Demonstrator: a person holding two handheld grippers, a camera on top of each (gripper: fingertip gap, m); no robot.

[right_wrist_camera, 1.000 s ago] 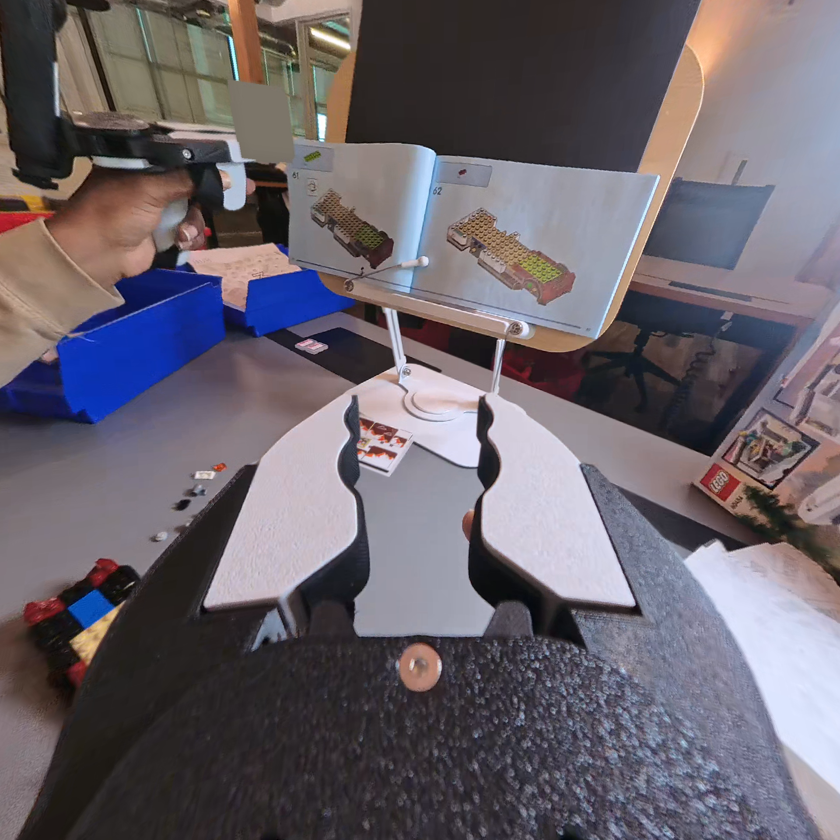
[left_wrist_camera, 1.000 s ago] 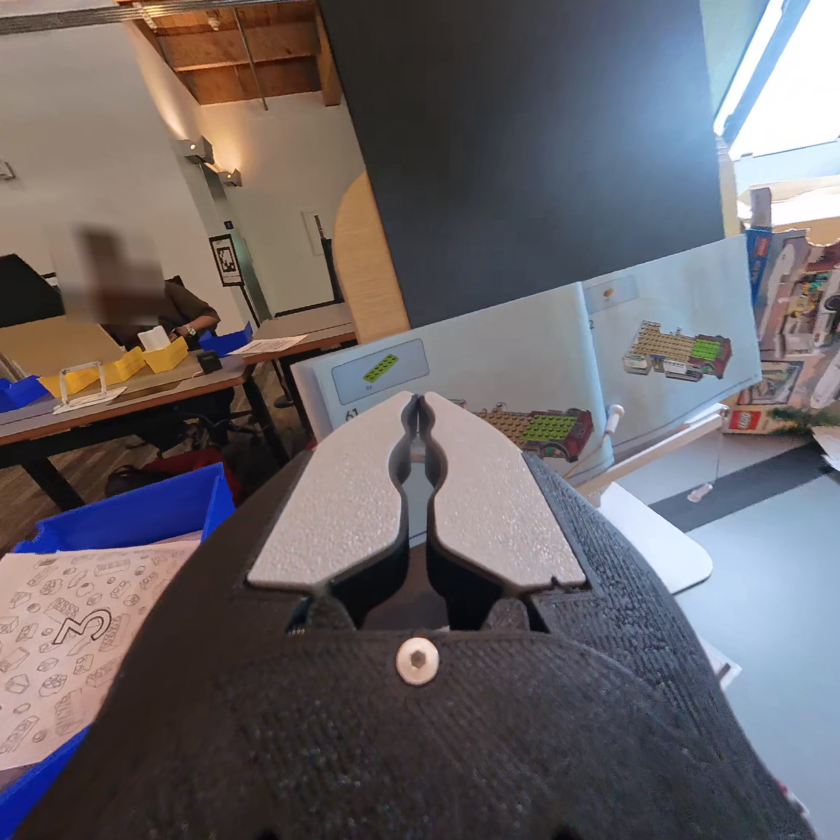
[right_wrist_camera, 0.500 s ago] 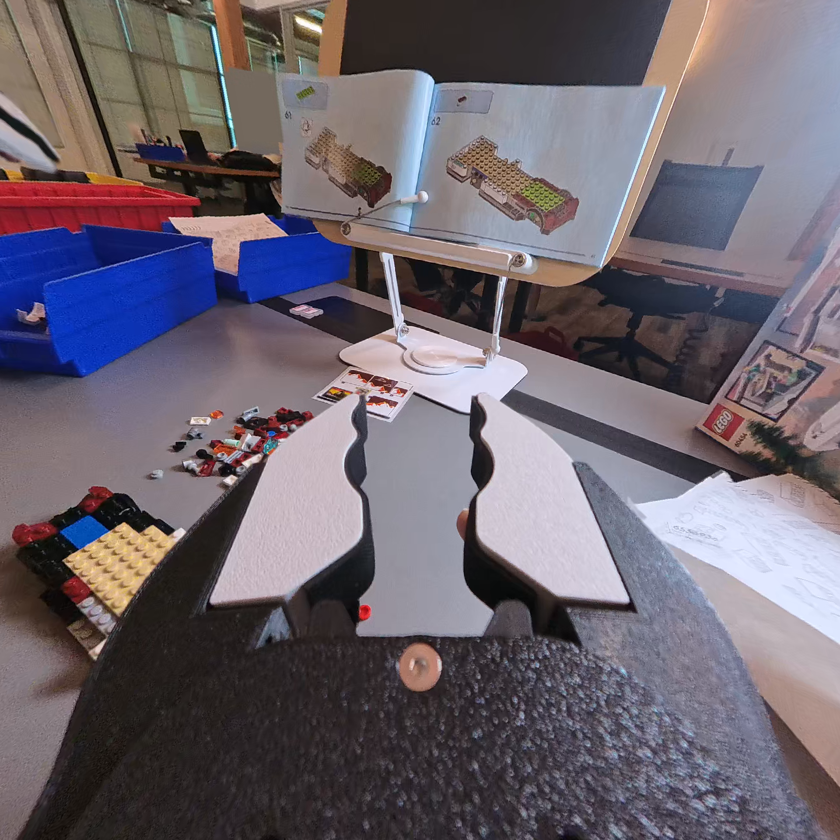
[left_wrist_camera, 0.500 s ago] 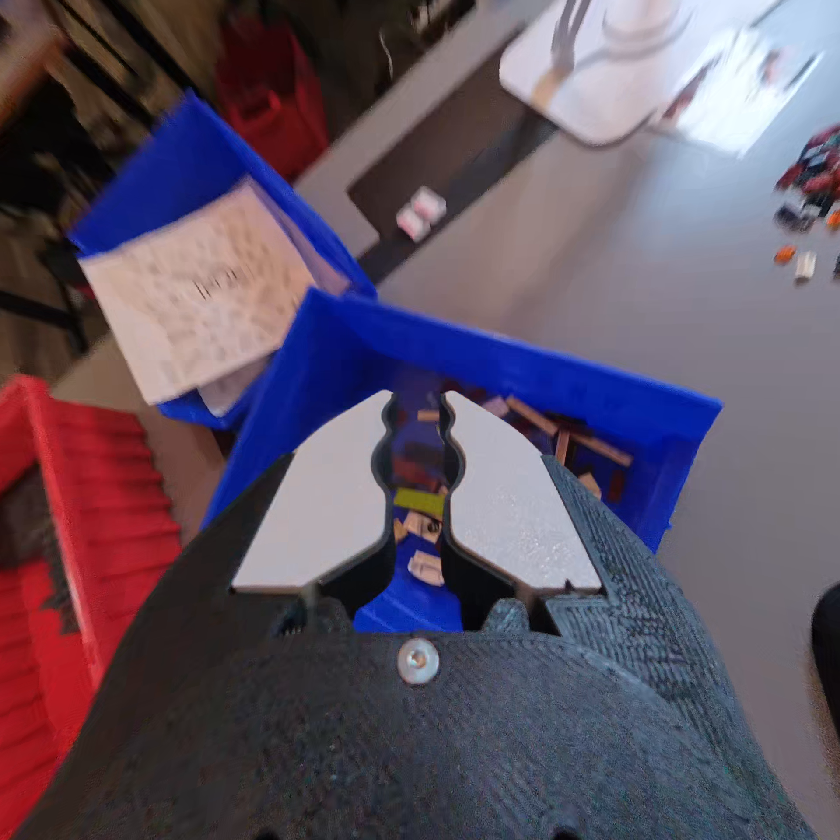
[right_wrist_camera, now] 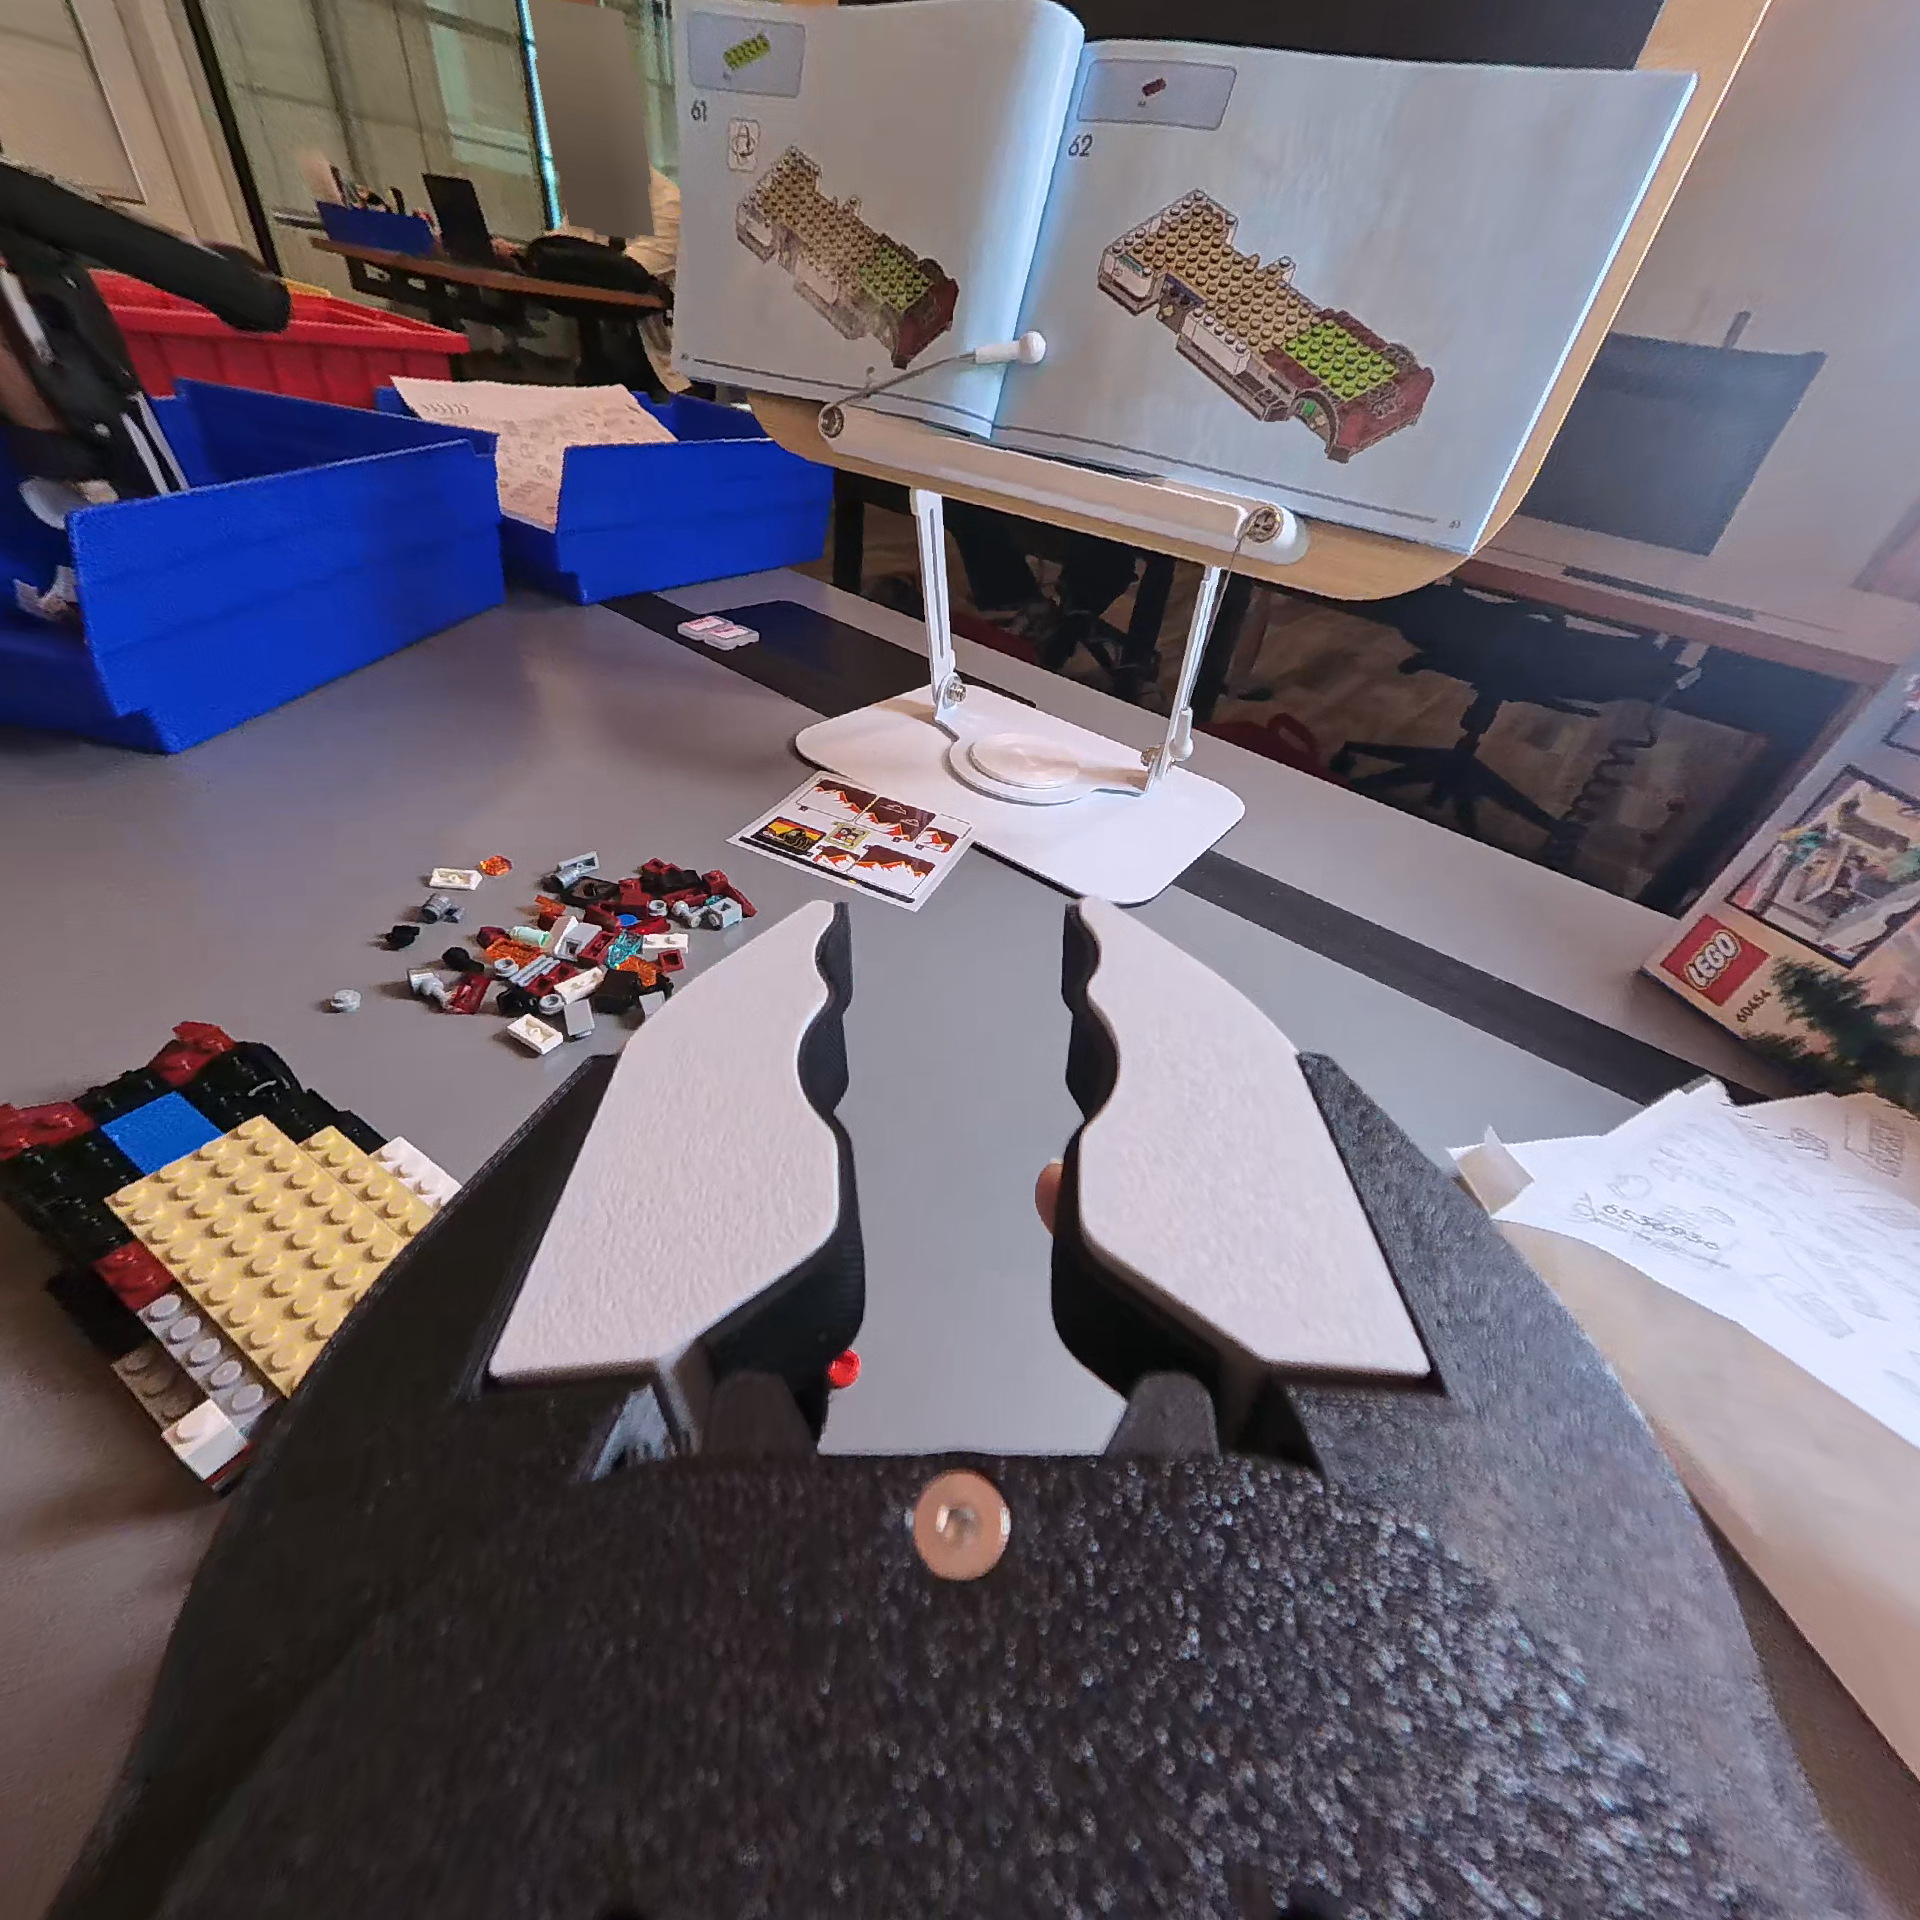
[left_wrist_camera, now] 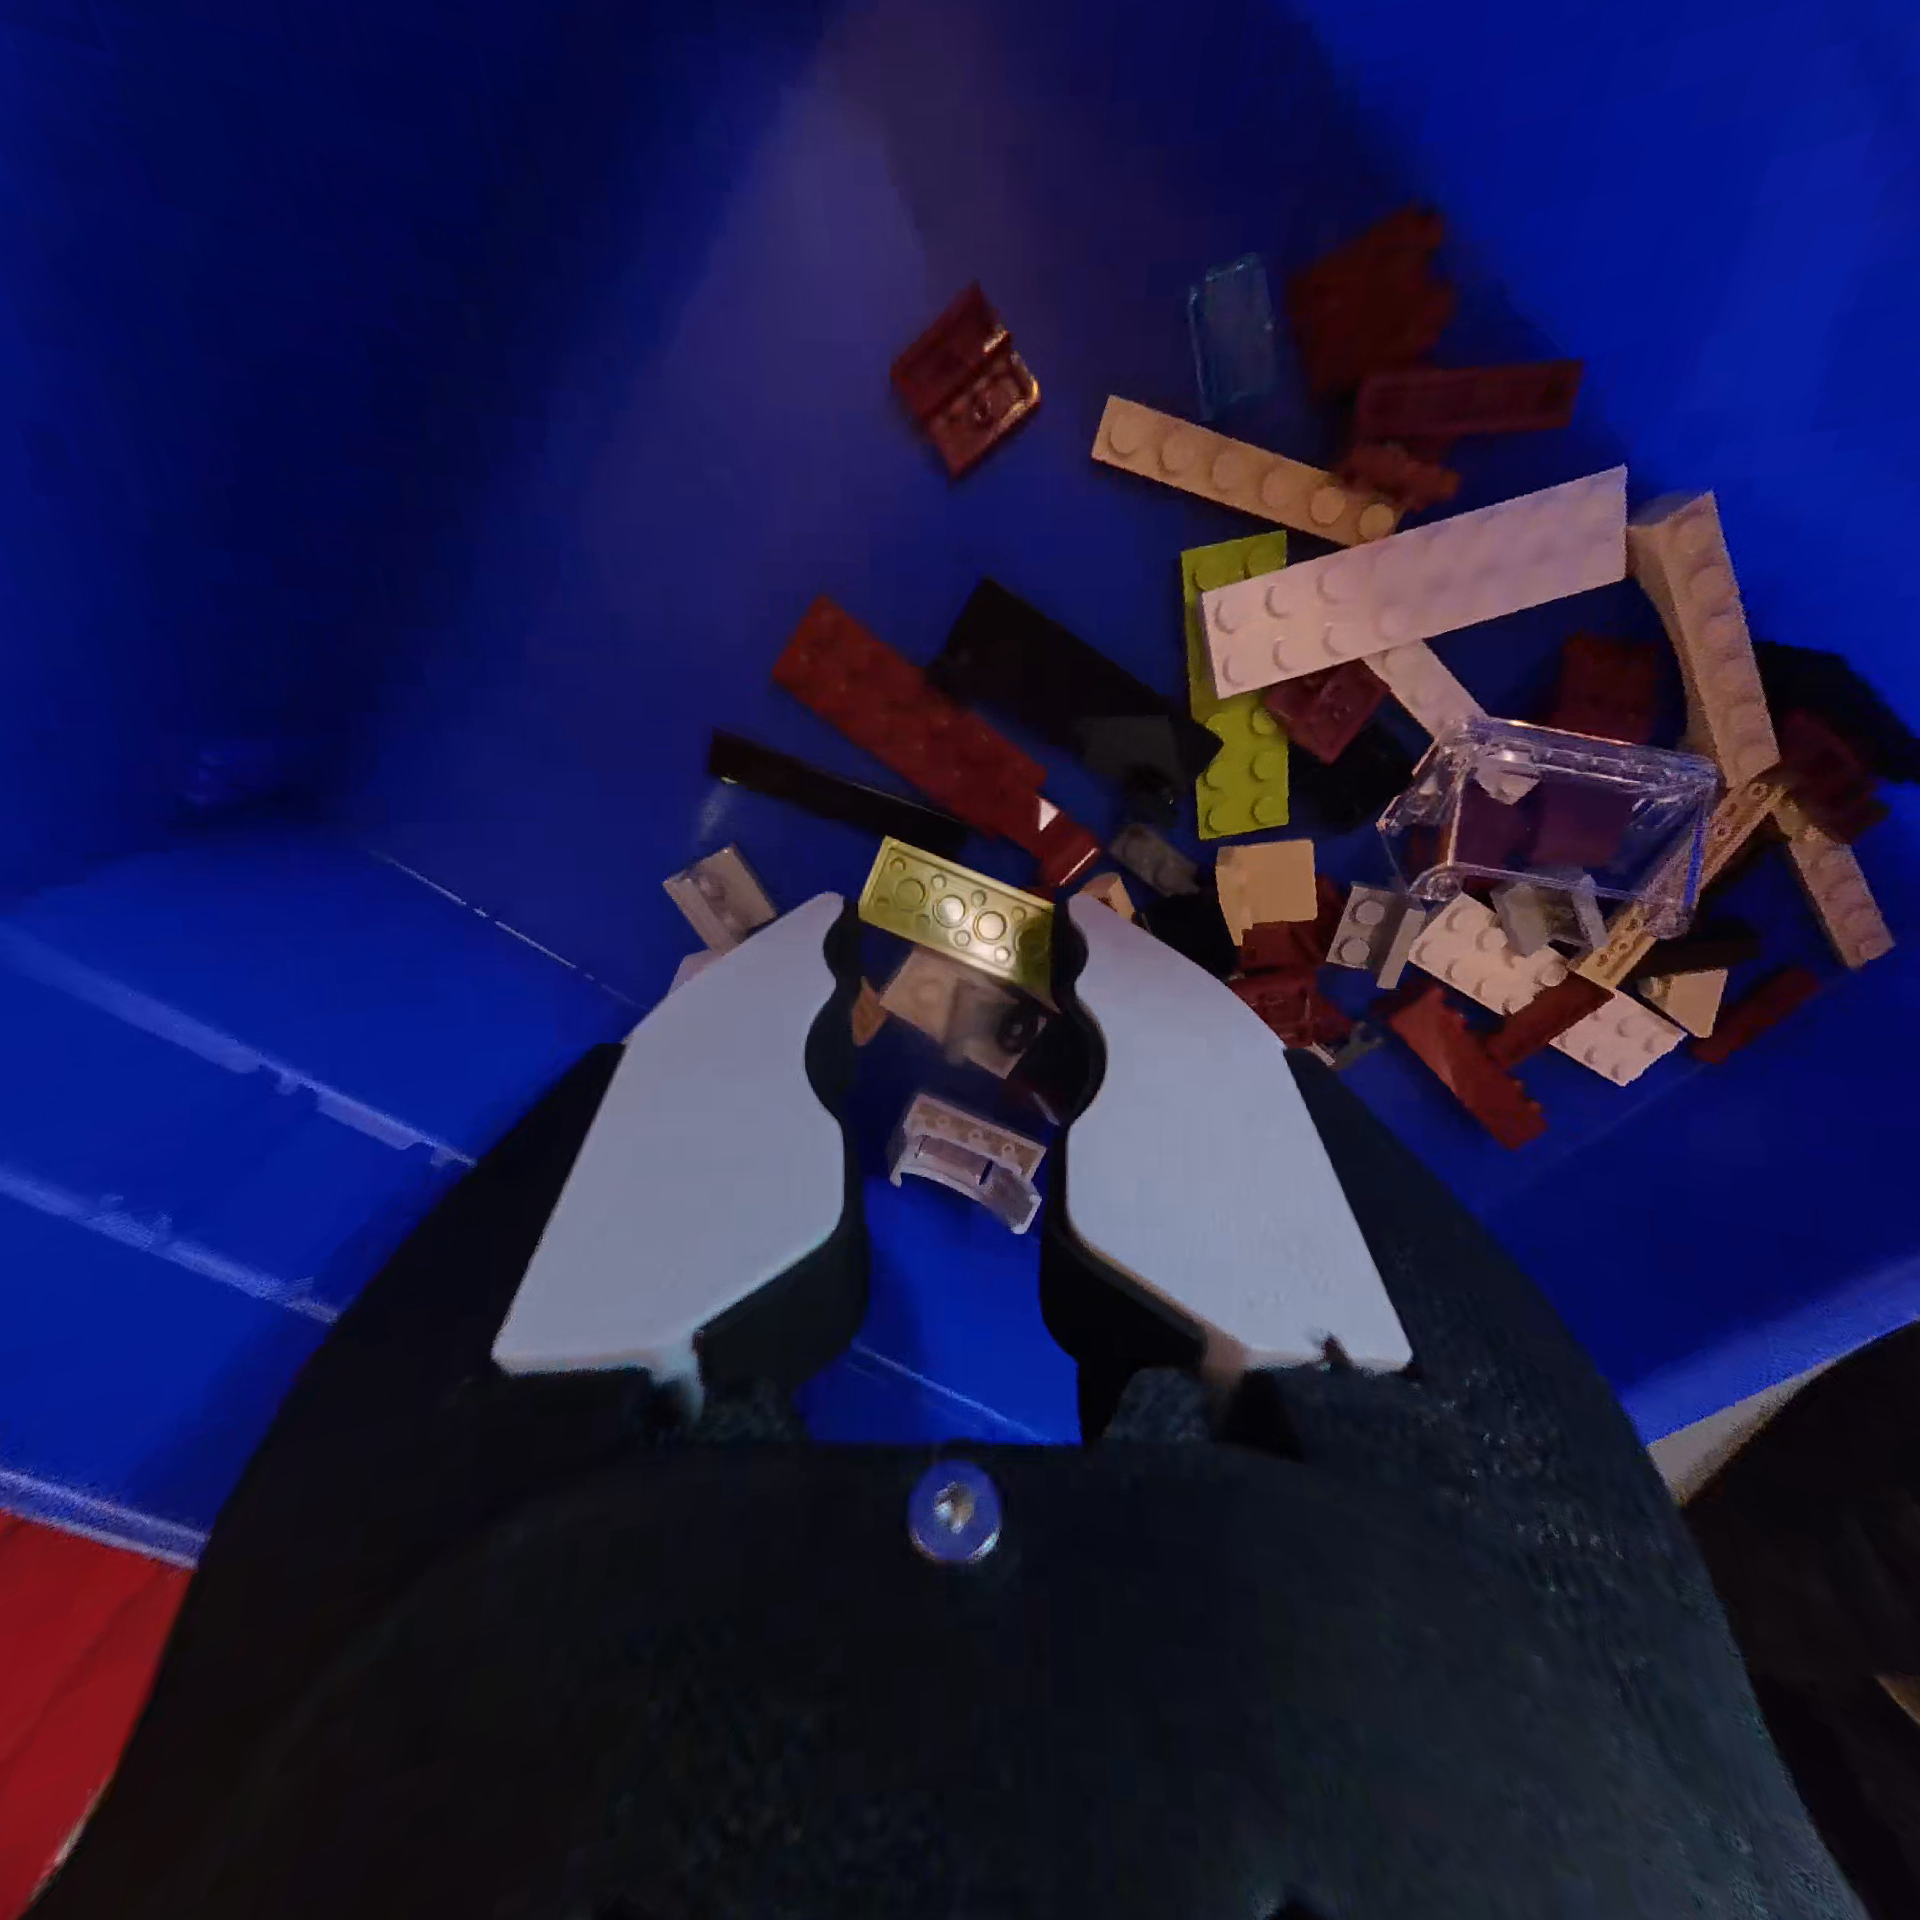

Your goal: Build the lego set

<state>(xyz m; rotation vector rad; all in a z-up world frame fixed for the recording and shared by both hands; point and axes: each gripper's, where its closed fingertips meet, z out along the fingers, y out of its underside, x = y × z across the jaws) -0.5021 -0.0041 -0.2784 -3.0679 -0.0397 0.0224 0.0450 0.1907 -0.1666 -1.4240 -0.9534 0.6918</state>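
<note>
Two grippers, both with fingers parted. Your left gripper (left_wrist_camera: 956,920) points down into a blue bin (left_wrist_camera: 364,520), its tips flanking an olive plate (left_wrist_camera: 961,923) lying underside-up; whether the pads press it, you cannot tell. A loose brick pile (left_wrist_camera: 1403,727) crowds the right of the fingers; bare bin floor lies left. Your right gripper (right_wrist_camera: 956,920) hovers low over clear grey table (right_wrist_camera: 260,831), holding nothing. Small parts (right_wrist_camera: 561,945) and a tan-topped build (right_wrist_camera: 218,1226) lie left, a sticker sheet (right_wrist_camera: 852,836) and book stand (right_wrist_camera: 1039,769) ahead, papers (right_wrist_camera: 1714,1226) right.
</note>
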